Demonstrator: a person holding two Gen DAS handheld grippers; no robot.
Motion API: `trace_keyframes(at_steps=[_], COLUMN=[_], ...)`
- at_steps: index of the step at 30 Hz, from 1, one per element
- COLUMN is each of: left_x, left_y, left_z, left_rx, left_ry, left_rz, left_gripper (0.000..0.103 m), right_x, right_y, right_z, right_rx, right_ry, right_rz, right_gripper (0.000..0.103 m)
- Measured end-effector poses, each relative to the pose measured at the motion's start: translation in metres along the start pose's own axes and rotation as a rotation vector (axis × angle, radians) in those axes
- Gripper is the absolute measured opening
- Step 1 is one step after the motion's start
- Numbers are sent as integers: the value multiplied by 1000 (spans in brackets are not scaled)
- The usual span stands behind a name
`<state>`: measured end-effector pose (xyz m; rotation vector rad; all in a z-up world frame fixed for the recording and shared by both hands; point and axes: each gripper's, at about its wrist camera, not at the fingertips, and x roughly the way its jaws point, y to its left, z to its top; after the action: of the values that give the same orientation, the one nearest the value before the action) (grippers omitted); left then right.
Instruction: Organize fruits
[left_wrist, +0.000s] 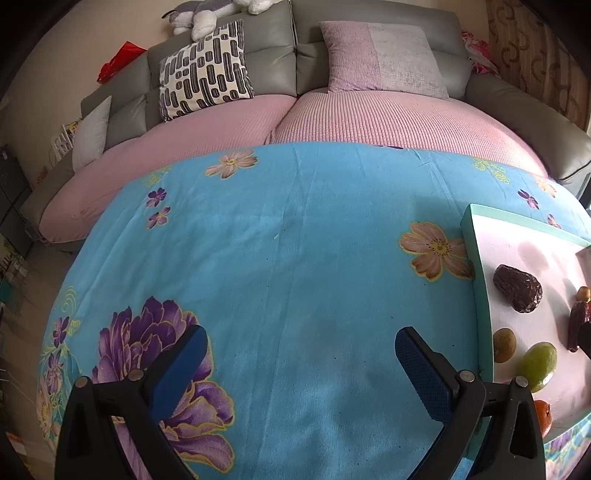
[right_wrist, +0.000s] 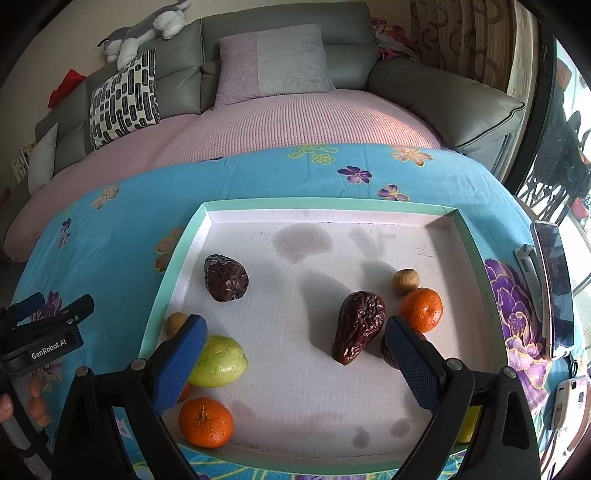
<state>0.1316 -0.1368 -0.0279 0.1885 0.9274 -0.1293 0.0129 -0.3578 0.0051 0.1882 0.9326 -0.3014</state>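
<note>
A white tray with a mint rim (right_wrist: 173, 258) lies on a blue flowered cloth. It holds two dark wrinkled fruits (right_wrist: 225, 277) (right_wrist: 358, 326), with a third half hidden behind my right finger. Also inside are two tangerines (right_wrist: 422, 309) (right_wrist: 205, 422), a green fruit (right_wrist: 221, 362) and two small tan fruits (right_wrist: 405, 281) (right_wrist: 174, 324). My right gripper (right_wrist: 295, 326) hovers open over the tray's near half, holding nothing. My left gripper (left_wrist: 301, 338) is open over bare cloth left of the tray (left_wrist: 480, 258), and it also shows as the left gripper (right_wrist: 55, 306) beside the tray.
A grey sofa with a pink cover (right_wrist: 295, 118) and cushions (right_wrist: 125, 96) runs behind the table. A phone on a stand (right_wrist: 554, 288) and another device (right_wrist: 569, 402) sit at the cloth's right edge. A person's fingers (right_wrist: 37, 406) grip the left tool.
</note>
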Motion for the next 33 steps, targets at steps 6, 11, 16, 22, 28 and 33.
trace_keyframes(at_steps=[6,11,16,22,28,33], left_x=[-22,-48,-67,-69,-53,-47], left_y=[18,37,46,48,53,54], left_z=[-12,-31,-55,-67,-69,-69], left_rx=[13,-13,-42,-57,-74,-71], left_ry=[-35,-58,-7,15,77,101], left_rz=[43,17,2,-25,-26,-35], left_gripper=[103,103,103,103,103,103], right_x=[-7,-17,-34,-46,-43,-41], right_y=[17,31,42,55,57,56], right_z=[-6,-20,-42,-58,-58,-58], right_rx=[-33,-52,-53,-66,-83,-95], right_ry=[-5,0,7,-1,-3,1], right_rz=[18,47,59,66,39,27], right_gripper=[97,97,97,97,97,97])
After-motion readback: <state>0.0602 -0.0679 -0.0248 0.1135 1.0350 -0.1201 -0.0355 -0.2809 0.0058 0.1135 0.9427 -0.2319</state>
